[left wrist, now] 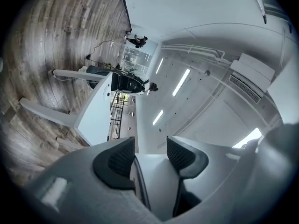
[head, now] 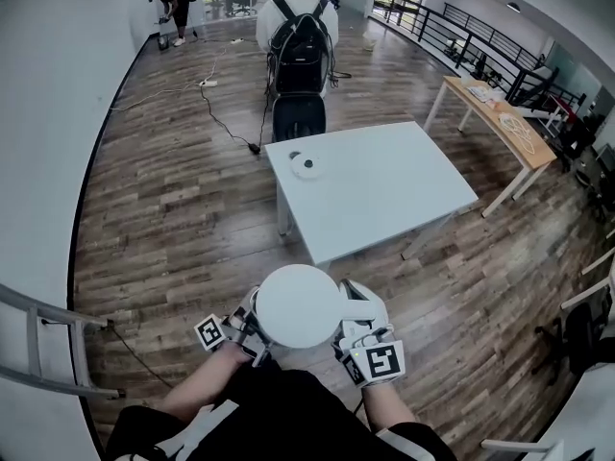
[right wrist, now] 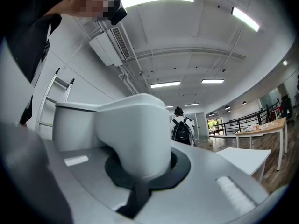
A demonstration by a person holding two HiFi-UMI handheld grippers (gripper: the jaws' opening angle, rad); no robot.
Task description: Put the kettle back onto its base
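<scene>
The white kettle (head: 298,305) hangs close to my body, above the wooden floor and short of the white table (head: 404,195). My right gripper (head: 354,323) is shut on its handle (right wrist: 133,134), which fills the right gripper view between the dark pads (right wrist: 180,164). On the kettle's left side, my left gripper (head: 247,327) has a white part of the kettle (left wrist: 156,181) between its pads (left wrist: 122,158), which look pressed against it. Near the table's far left corner lies the round white base (head: 307,165), with nothing on it.
A person with a black backpack (head: 300,38) stands just beyond the table. A wooden-topped table (head: 504,115) is at the right, a cable (head: 219,115) runs across the floor, and a ladder (head: 38,346) leans at the left wall. Another person (head: 174,6) is far back.
</scene>
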